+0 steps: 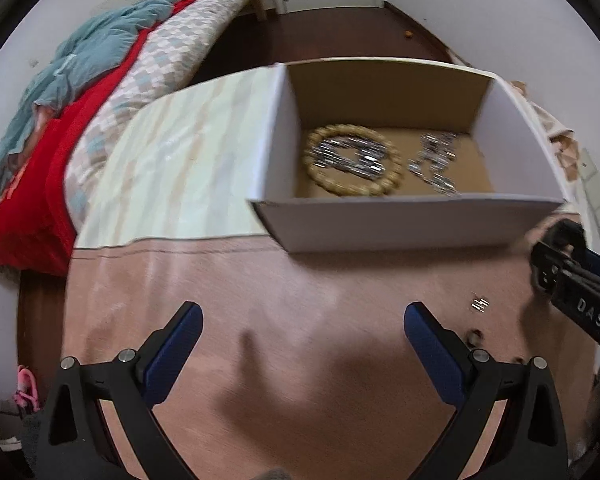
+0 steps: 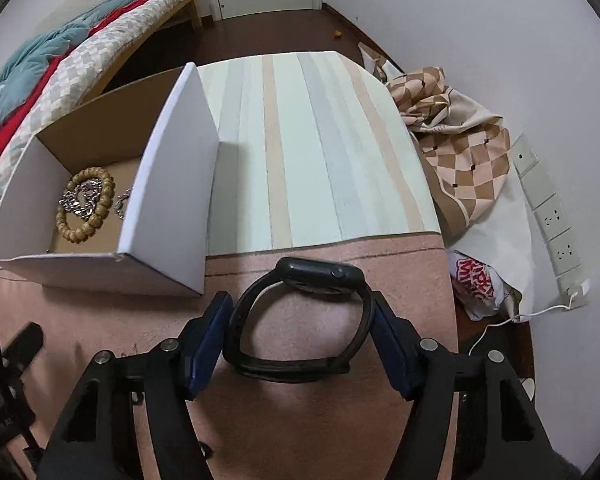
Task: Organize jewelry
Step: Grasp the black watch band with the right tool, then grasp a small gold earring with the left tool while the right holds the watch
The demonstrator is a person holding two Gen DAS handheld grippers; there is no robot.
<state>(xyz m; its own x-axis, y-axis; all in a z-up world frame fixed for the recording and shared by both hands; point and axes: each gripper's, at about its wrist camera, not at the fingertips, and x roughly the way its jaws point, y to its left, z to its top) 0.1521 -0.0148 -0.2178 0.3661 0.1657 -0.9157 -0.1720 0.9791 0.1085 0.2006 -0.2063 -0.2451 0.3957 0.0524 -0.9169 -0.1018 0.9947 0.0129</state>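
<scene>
A white cardboard box (image 1: 404,222) stands on the table and holds a wooden bead bracelet (image 1: 354,190) and silver chains (image 1: 434,162). The box (image 2: 172,184) with the bracelet (image 2: 86,206) also shows at the left of the right wrist view. My right gripper (image 2: 302,306) is shut on a black smartwatch (image 2: 320,274), its fingers pressing the strap from both sides, above the pink cloth. My left gripper (image 1: 303,316) is open and empty, in front of the box. The right gripper (image 1: 572,280) shows at the right edge of the left wrist view. A small silver piece (image 1: 479,303) lies on the pink cloth.
The table has a pink cloth (image 1: 300,292) in front and a striped cloth (image 2: 308,144) behind. A bed with blankets (image 1: 80,92) lies to the left. A checkered bag (image 2: 460,148), a power strip (image 2: 548,208) and a cable sit to the right by the wall.
</scene>
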